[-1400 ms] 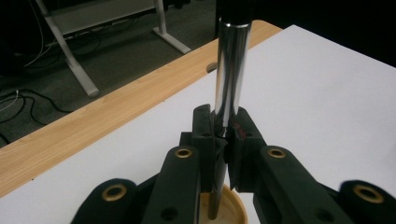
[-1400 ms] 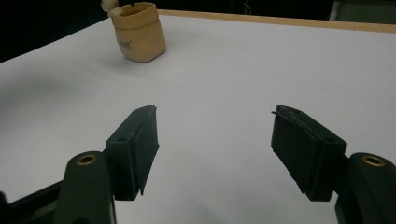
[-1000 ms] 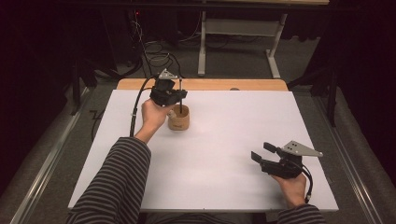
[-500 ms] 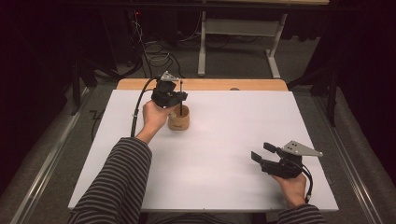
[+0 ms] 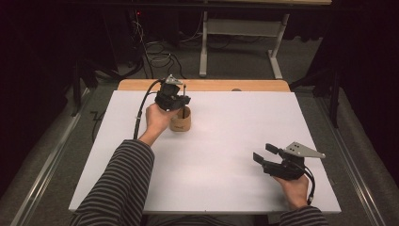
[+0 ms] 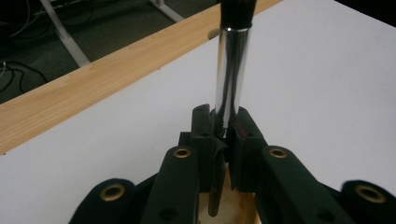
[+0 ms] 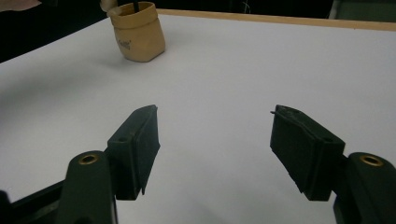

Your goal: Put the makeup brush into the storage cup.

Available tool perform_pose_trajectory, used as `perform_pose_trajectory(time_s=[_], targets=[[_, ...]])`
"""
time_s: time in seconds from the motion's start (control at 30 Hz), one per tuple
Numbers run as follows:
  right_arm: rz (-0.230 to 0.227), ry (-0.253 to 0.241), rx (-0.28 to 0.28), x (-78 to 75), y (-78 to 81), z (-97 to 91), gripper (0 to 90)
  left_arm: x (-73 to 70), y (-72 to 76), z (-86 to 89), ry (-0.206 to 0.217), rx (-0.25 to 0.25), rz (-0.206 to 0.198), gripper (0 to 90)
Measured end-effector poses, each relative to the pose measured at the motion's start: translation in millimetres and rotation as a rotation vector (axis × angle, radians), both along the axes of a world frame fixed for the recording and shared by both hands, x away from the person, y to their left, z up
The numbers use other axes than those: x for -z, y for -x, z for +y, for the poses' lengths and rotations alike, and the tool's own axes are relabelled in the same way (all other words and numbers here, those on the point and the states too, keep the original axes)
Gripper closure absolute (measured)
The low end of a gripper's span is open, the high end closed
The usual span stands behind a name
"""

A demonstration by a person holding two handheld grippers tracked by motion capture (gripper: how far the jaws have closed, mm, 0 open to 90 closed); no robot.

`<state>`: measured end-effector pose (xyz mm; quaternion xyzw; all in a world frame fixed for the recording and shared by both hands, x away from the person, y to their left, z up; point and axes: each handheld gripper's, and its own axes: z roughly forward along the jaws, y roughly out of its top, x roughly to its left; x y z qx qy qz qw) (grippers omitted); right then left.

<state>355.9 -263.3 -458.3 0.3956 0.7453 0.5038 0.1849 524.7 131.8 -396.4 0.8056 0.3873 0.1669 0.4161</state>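
High view: a white bench (image 5: 211,155) with a wooden strip along its far edge stands on grey floor; a metal table frame (image 5: 240,42) and loose cables lie in the dark at twelve o'clock. At about ten o'clock on the bench a small tan cup (image 5: 180,119) stands upright. The left gripper (image 5: 175,101) hangs over it, jaws pinching a thin brush handle (image 5: 183,101) that stands in the cup. At four o'clock the right gripper (image 5: 267,155) rests, jaws spread.

Left gripper view: the jaws press on the brush handle's chrome ferrule (image 6: 230,70), upright above the cup's rim.

Right gripper view: the jaws are spread over bare white bench; the cup (image 7: 138,31) sits at eleven o'clock.
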Motion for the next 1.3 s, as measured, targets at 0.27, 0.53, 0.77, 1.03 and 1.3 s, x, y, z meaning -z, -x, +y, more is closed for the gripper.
perform_pose_trajectory(time_s=[0.27,0.53,0.77,1.03,1.3], targets=[[0.004,-0.001,-0.003,0.1,-0.1,-0.2,33.9,3.2,-0.1,-4.9,-0.016,0.005,0.008,69.8],[0.004,-0.002,-0.004,0.1,-0.2,0.0,34.0,0.4,3.7,-3.4,-0.022,-0.021,0.020,45.8],[0.000,0.000,-0.002,0.0,0.2,0.6,34.1,-1.4,14.0,3.1,-0.047,-0.081,-0.042,30.6],[0.001,0.005,-0.004,0.5,-0.4,2.2,34.2,-12.0,24.3,11.5,-0.028,-0.065,-0.065,30.2],[0.004,0.005,-0.005,0.7,-0.7,2.0,34.2,-18.1,33.7,14.0,-0.012,-0.057,-0.086,28.8]])
